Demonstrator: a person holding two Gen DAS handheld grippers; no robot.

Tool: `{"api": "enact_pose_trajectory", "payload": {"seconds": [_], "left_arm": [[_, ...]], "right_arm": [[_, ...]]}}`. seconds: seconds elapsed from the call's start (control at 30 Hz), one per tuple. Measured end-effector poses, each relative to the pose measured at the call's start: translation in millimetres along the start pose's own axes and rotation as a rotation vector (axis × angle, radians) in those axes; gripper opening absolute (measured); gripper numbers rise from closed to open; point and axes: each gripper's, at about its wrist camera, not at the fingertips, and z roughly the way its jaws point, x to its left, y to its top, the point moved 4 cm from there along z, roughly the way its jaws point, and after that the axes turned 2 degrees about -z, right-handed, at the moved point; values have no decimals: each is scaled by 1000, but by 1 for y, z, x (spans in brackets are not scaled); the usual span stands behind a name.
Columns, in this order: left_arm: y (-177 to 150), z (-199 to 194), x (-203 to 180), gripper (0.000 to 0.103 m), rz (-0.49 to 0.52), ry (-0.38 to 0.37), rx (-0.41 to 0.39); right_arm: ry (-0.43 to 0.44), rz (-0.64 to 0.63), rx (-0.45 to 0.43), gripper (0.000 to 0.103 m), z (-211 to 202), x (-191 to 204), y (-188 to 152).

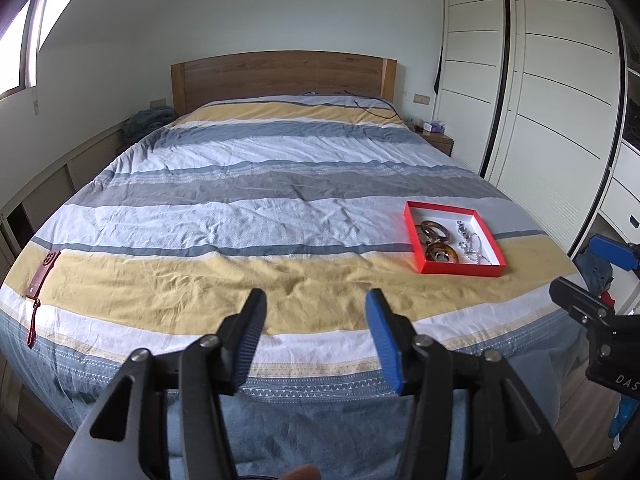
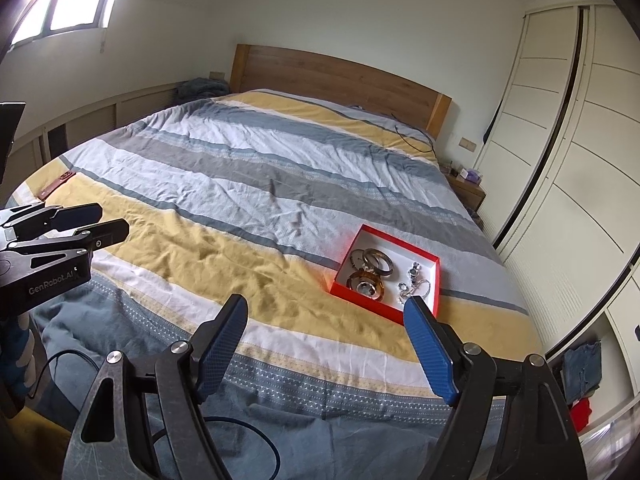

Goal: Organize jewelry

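Red tray (image 1: pixel 460 266) sits on bedspread (image 1: pixel 248 184), near right, holding brown bangles (image 1: pixel 434 232) and what look like silver chains (image 1: pixel 472 246). Left gripper (image 1: pixel 316 312) and right gripper (image 2: pixel 326 312) hover apart, jaws wide, empty.

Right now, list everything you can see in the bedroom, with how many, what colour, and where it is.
Bed: one, blue, white and yellow striped cover, centre.
Headboard: one, brown wood, far end.
Red box: one, red with white inside, open, near right of bed.
Bangles: several, brown and amber, box's left half.
Silver jewelry: a tangle, box's right half.
Phone: one, dark red case, near left bed edge.
Wardrobe: one, white, right wall.
Nightstand: one, brown, beside headboard.
Left gripper: black with blue pads, open, empty.
Right gripper: same colours, open, empty.
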Motion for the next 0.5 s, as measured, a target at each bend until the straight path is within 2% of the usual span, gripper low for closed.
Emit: {"api": "enact_pose_trajectory", "payload": {"seconds": [0.13,0.43,0.5], "left_arm": [[-1,0,0,57,5,3,12],[-3,6,4,58,-6,-1,28],[-5,8,6,58,-10,0,32]], "right_arm": [[4,10,11,80,4,-1,-2],[37,55,55,85,18,-1,-8],[47,65,68,89,22,0,-10]]}}
